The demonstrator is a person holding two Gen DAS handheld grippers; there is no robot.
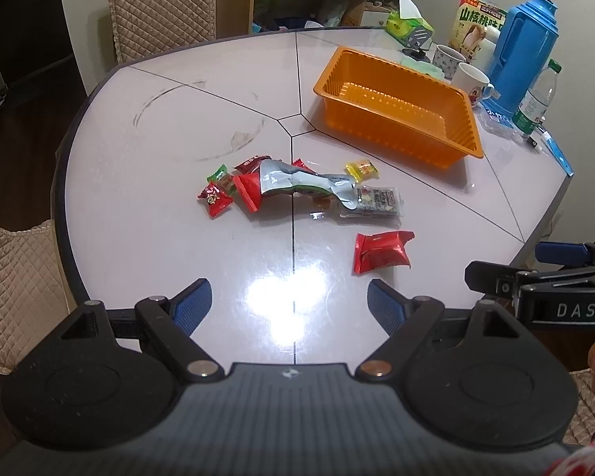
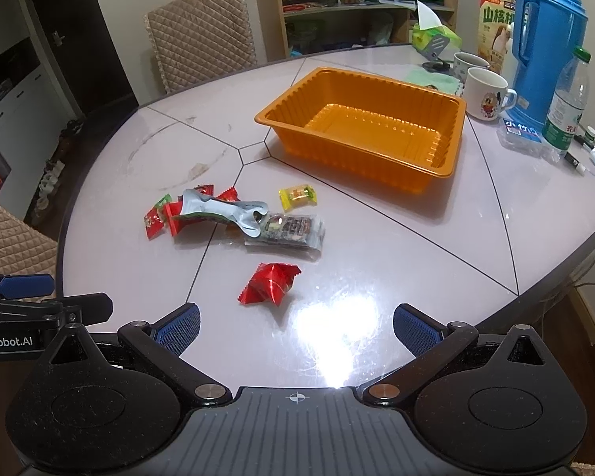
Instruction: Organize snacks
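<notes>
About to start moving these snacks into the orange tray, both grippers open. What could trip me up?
1. The crumpled silver foil pouch lies over several small red candies; grabbing it may scatter them.
2. The glossy white table could let the red foil-wrapped snack slide when pinched.
3. The empty orange plastic tray looks light; a bump may push it toward the white mugs.

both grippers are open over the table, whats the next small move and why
Probably lower the right gripper onto the lone red foil snack: it lies nearest, apart from the pile, and the orange tray is empty. The left gripper is open and holds nothing either.
</notes>
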